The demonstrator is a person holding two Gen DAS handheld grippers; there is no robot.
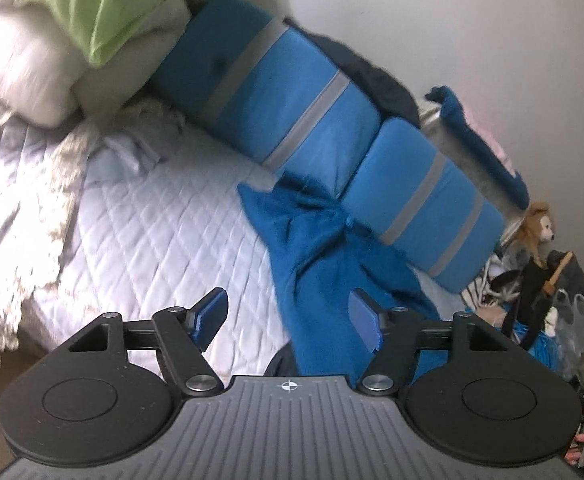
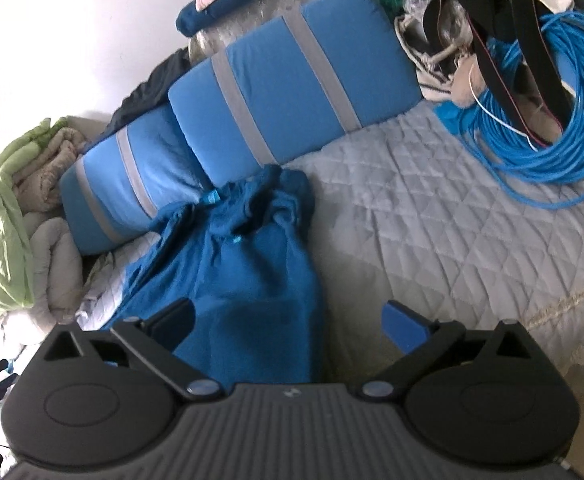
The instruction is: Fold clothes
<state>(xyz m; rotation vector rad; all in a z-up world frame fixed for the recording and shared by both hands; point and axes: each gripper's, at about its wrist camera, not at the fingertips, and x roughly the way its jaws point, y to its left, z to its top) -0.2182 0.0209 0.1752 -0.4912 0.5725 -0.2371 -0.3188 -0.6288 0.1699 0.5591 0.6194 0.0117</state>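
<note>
Pale quilted bedspread (image 2: 472, 220), your folding surface: the rumpled teal knit garment (image 2: 235, 264) lies bunched against the blue grey-striped cushions (image 2: 292, 92), while your left gripper (image 1: 289, 320) and right gripper (image 2: 287, 324) hover empty above it, jaws spread wide, apparently freed to re-grip.

We look forward along each gripper from a fisheye camera just behind its two fingers, both views tilted down over the quilted bed (image 1: 139, 216) toward the wall. The left wrist view sits close above the blue garment (image 1: 316, 248), with the striped blue cushions (image 1: 292, 108) running diagonally beyond it and the green pillow (image 1: 91, 4) far left. The right wrist view, rolled the other way, has the same garment (image 2: 247, 264) near its centre, the same cushions (image 2: 292, 92) beyond, and a blue cable coil (image 2: 540, 120) at right. Both share garment, cushions and quilt.
</note>
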